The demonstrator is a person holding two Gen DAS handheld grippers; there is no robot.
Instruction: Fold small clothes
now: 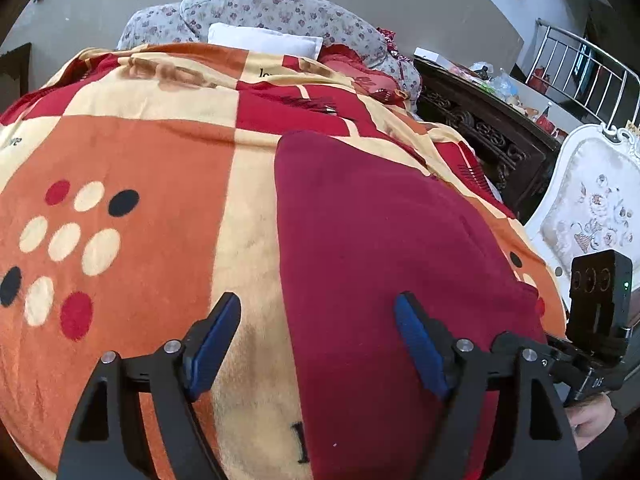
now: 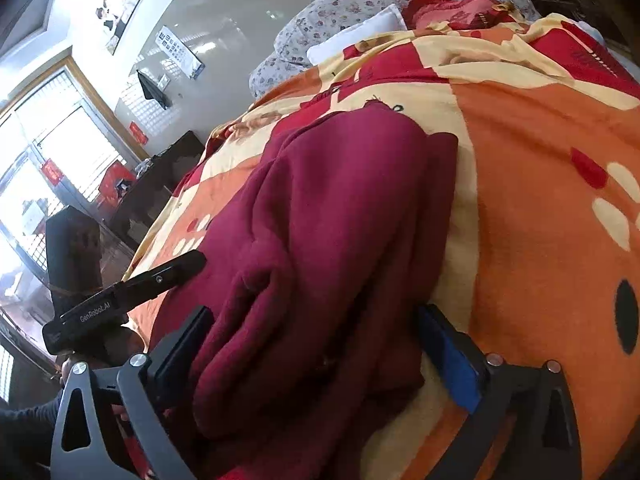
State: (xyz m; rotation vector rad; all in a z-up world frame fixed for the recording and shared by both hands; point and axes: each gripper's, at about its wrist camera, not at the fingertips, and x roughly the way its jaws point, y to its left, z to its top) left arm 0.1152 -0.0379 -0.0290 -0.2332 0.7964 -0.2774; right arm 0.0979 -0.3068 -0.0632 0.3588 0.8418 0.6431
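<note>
Much of the dark red garment is cut off by the bottom edge in both views, so its full outline and what kind of clothing it is cannot be made out; it may be a sweater, judging by the soft, fleecy, slightly fuzzy knit. It lies on a plush blanket patterned with orange, cream and red blocks and round dots, which covers the bed. In the left wrist view the garment looks flat and smooth with a rounded far corner; in the right wrist view it is bunched into long soft ridges and folds. The left gripper is spread wide, its blue-padded fingers apart, one over the cream stripe of the blanket and the other over the red cloth, gripping nothing. The right gripper is also wide apart, with the bunched near edge of the garment between its fingers; whether the pads touch the cloth is hard to tell. At the head of the bed lie a white pillow and a rounded grey floral quilt. A dark carved wooden cabinet stands beside the bed, partly hidden by it.
</note>
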